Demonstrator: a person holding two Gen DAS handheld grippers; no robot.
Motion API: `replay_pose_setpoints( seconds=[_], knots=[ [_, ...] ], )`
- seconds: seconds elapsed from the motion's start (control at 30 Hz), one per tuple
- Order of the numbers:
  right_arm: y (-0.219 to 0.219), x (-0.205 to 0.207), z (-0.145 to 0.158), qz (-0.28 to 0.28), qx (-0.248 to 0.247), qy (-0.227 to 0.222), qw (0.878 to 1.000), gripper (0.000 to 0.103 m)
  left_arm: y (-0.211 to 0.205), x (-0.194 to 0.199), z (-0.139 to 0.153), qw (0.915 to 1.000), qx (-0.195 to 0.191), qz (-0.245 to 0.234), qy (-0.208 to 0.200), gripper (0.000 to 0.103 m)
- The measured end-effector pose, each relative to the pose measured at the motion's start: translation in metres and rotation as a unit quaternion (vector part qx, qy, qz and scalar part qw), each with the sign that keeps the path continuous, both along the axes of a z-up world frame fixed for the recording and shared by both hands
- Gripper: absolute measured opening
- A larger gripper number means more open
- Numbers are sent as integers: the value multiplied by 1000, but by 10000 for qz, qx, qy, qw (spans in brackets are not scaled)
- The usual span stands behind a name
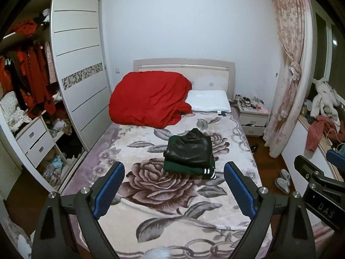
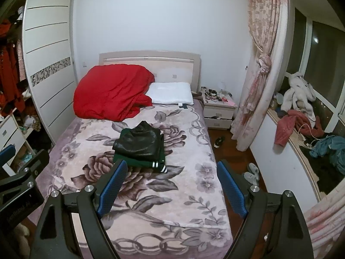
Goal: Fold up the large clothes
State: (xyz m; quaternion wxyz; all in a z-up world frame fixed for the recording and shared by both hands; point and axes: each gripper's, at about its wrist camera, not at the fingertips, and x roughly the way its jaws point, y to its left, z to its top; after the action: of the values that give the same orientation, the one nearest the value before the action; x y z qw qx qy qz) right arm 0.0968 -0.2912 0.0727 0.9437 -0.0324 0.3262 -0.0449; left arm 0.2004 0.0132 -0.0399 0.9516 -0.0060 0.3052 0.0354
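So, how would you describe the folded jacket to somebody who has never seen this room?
Look at the bed with the pale rose-patterned blanket. Near its middle, below the heaped red quilt and the white pillow, lies the folded jacket. It is the only neat, dark bundle there: shiny black on top, dark green beneath, with white-striped cuffs.

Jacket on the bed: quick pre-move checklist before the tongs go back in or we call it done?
1. Jacket folded into a compact stack: ok.
2. Stack fully on the bed, clear of its edges: ok.
3. Left tongs open, nothing held: ok.
4. Right tongs open, nothing held: ok.
5. Both tongs off the jacket: ok.
6. Underside layers flat: cannot tell.
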Motion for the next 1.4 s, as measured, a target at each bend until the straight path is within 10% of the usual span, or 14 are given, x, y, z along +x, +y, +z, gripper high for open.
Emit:
replay_pose_setpoints(
  seconds=[1.4],
  knots=[
    [14, 8, 6, 331, 66, -141, 9993, 93, 9, -13, 7, 9998, 43, 198, -80, 98]
  ],
)
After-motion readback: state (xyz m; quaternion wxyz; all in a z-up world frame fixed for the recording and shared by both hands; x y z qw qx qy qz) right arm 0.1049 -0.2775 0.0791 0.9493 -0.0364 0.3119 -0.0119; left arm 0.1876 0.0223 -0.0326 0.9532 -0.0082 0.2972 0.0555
